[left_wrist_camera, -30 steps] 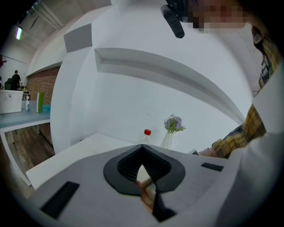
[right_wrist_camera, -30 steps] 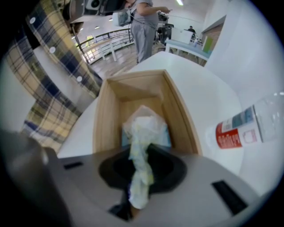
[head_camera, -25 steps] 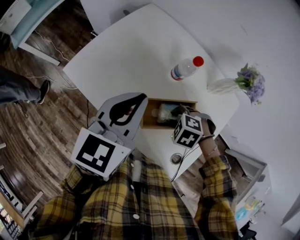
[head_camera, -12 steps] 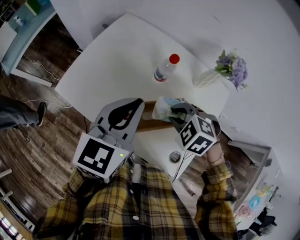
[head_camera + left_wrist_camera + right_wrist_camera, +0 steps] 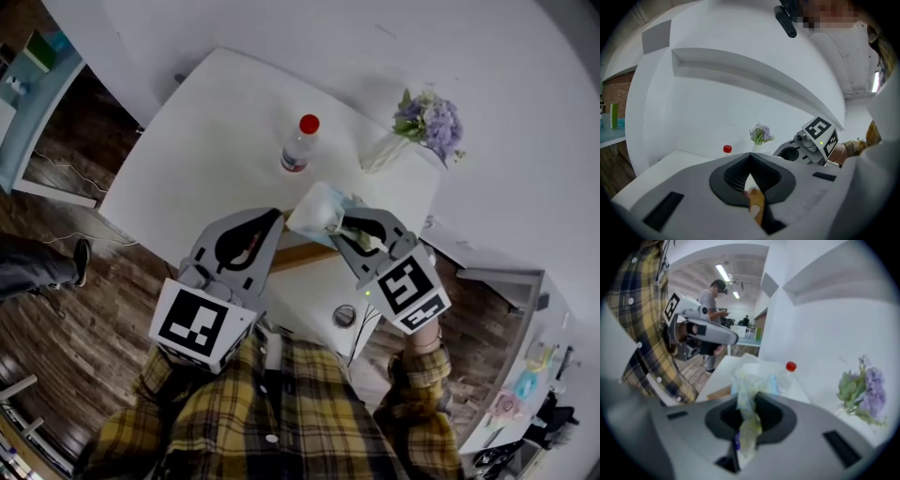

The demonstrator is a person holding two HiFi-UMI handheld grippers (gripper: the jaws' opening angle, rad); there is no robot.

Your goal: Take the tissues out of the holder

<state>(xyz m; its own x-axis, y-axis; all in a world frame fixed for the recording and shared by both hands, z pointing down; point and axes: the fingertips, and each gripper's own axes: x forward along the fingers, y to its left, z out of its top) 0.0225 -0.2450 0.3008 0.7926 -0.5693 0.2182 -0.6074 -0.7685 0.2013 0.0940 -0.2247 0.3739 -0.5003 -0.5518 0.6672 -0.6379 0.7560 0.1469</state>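
- Head view: our right gripper (image 5: 342,226) is clamped on the pack of tissues (image 5: 314,206), which hangs in the air above the wooden holder (image 5: 302,255) and looks clear of it. We hold it only by one end of its wrapper, so the main risk we see is the pack slipping free and dropping back into the holder or onto the table (image 5: 216,131).
- Head view: the bottle (image 5: 297,145) stands just beyond the pack and the flowers (image 5: 427,120) are farther right. If we swing the pack forward carelessly, we could knock the bottle over.
- Left gripper view: our left gripper (image 5: 750,155) has its jaws together at the tips and grips nothing that we can confirm. A sliver of the wooden holder (image 5: 757,206) shows through the hollow between the pads, and we cannot tell whether it touches them. With nothing steadying the holder, we judge that a corner of the pack catching on it could drag or tip it.
- Right gripper view: the jaws are closed on a thin, crumpled strip of wrapper, with the bulk of the tissues (image 5: 754,376) bunched beyond the tips. That film looks slick and soft, so we expect it could stretch, tear or slide out if we jerk. The holder's edge (image 5: 719,392) lies below, where a dropped pack might land.
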